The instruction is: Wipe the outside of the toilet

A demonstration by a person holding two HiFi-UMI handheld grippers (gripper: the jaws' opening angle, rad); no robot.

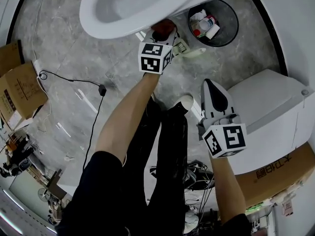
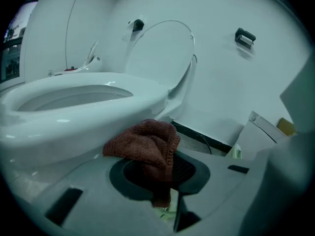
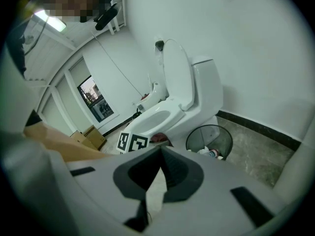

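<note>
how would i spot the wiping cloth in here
Find the white toilet bowl, then look just below its rim. The cloth is clamped in the left tool there: a dark red-brown knitted rag, the only dark, soft thing against the white porcelain.

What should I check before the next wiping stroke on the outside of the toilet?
1. Cloth gripped: ok, the left hand-held gripper is shut on it.
2. Cloth touching the toilet: cannot tell; it sits just below the bowl's rim.
3. Right hand-held gripper out of the way: ok, shut, empty, held back from the bowl.
4. Room beside the bowl: not ok, the wastebasket stands close against that side.
5. Lid clear of the stroke: ok, raised.
</note>
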